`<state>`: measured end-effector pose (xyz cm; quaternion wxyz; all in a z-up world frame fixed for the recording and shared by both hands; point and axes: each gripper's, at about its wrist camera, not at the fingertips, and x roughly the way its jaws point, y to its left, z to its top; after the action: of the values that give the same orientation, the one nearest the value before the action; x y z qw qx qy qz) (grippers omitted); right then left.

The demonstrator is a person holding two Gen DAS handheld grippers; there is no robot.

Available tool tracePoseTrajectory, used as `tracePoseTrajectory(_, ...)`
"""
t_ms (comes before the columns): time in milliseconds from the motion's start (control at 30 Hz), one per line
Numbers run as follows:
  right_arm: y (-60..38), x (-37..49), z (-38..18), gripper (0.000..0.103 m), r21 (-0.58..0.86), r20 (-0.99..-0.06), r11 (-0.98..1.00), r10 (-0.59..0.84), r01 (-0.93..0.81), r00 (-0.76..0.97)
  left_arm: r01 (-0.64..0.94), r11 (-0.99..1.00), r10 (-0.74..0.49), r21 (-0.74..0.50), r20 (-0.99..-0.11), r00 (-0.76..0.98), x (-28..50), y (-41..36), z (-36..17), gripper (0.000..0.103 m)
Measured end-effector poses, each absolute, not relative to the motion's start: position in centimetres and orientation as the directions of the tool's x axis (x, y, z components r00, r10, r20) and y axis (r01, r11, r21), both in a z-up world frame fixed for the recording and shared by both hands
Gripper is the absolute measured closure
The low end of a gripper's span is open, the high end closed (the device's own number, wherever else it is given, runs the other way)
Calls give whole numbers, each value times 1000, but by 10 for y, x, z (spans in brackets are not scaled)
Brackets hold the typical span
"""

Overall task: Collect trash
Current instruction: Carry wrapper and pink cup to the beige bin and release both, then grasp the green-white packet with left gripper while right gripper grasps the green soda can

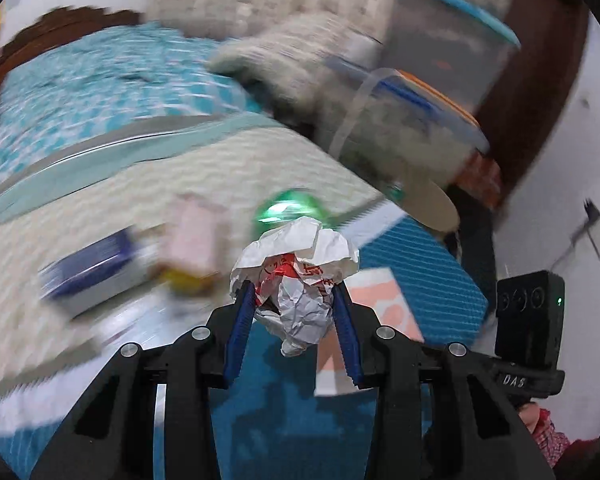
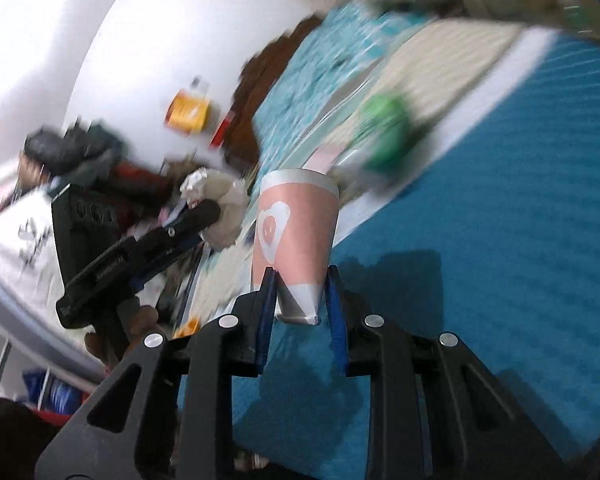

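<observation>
Setting: a bed covered by a teal patterned spread (image 1: 100, 80) and a cream ribbed blanket (image 1: 180, 176), with a blue ribbed mat (image 2: 500, 200) at its near edge; both views are smeared by motion blur. In the left wrist view, from left to right: a dark blue box (image 1: 88, 264) and a pale pink carton (image 1: 192, 236) lie on the cream blanket; a green object (image 1: 288, 208), too blurred to identify, sits just behind the crumpled paper wrapper (image 1: 300, 276). The left gripper (image 1: 294, 300) pinches this white-and-red wrapper between its blue pads, holding it above the mat. To its right, stacked clear containers (image 1: 440, 80) stand against the dark wooden frame. In the right wrist view, the left gripper appears at left with its wrapper; at centre, the right gripper (image 2: 300, 284) clamps the narrow lower end of a pink paper cup (image 2: 296, 236), upright in the frame, over the blue mat.
</observation>
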<state>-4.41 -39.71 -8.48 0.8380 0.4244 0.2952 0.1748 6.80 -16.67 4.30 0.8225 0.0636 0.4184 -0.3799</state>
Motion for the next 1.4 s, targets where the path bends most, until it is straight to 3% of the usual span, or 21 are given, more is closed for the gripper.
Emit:
tracePoseTrajectory(267, -536, -75, -84, 75, 793, -403, 559, 181, 243, 897, 801, 535, -602, -271, -787, 136, 97, -353, 18, 66)
tracePoseTrajectory(533, -633, -57, -79, 75, 714, -501, 528, -73, 459, 863, 803, 509, -568, -310, -822, 42, 138, -490, -13, 65)
tracePoseTrajectory(633, -652, -36, -79, 62, 682, -539, 518, -121, 516, 833, 803, 512, -547, -305, -837, 31, 148, -520, -27, 59)
tracePoseTrajectory(667, -654, -28, -80, 42, 677, -546, 513, -131, 527, 828, 798, 521, -540, -303, -841, 34, 151, -529, -31, 54)
tracePoseTrajectory(700, -657, -28, -82, 31, 677, -548, 505, -141, 536, 824, 792, 529, -535, -304, -844, 34, 153, -534, -35, 46)
tracePoseTrajectory(767, -662, -29, -82, 27, 677, -541, 490, -174, 549, 823, 779, 547, -529, -308, -848, 37, 156, -538, -38, 44)
tracePoseTrajectory(900, -656, -39, -72, 27, 708, -484, 486, -194, 513, 853, 760, 554, -556, -340, -830, 34, 157, -522, -27, 42)
tracePoseTrajectory(1033, -630, -41, -61, 31, 734, -439, 506, -156, 453, 885, 738, 547, -637, -396, -769, 60, 142, -458, 2, 42)
tracePoseTrajectory(1200, -574, 7, -75, 37, 760, -454, 558, 90, 333, 886, 721, 582, -664, -375, -731, 156, 119, -349, 18, 42)
tracePoseTrajectory(1400, -485, 70, -81, 39, 756, -486, 620, 314, 211, 816, 635, 713, -590, -296, -743, 316, 98, -206, 14, 42)
